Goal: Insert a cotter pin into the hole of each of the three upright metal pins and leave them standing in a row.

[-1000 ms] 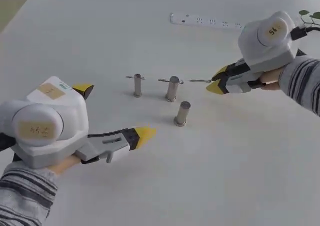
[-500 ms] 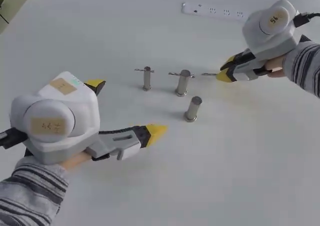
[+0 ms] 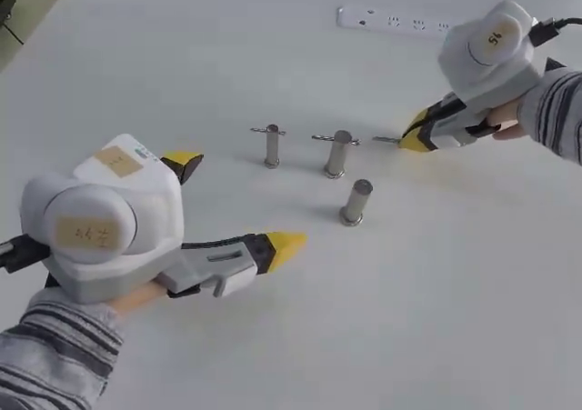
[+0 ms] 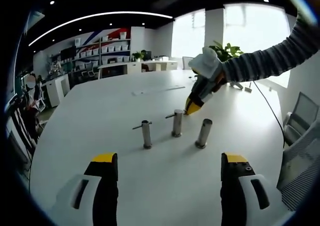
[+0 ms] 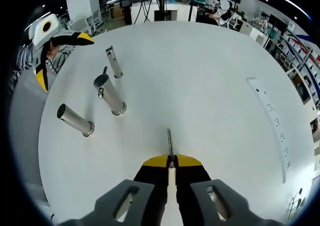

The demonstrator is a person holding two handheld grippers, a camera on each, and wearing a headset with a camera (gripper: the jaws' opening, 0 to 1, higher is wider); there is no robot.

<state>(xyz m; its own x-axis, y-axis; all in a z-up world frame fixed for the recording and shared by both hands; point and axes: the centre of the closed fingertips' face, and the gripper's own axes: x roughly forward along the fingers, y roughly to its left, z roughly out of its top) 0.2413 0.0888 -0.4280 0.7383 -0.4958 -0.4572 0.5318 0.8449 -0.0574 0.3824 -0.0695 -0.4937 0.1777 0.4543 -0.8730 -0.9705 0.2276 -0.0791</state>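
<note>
Three metal pins stand upright on the white table [image 3: 273,337]. The left pin [image 3: 272,146] and the middle pin [image 3: 337,154] each carry a cotter pin through the top. The third pin [image 3: 356,202] stands nearer to me, out of line, with a bare top. My right gripper [image 3: 414,140] is shut on a loose cotter pin [image 3: 386,140], just right of the middle pin, and the pin [image 5: 170,142] sticks out past the yellow tips [image 5: 171,161]. My left gripper [image 3: 235,201] hovers open to the lower left; nothing lies between its fingers [image 4: 104,158].
A white power strip [image 3: 391,19] lies at the table's far edge, behind the right gripper. Striped sleeves show behind both grippers. Around the table stand office chairs, shelves and plants [image 4: 225,49].
The head camera has shifted a little. The grippers and the three pins keep their places relative to one another.
</note>
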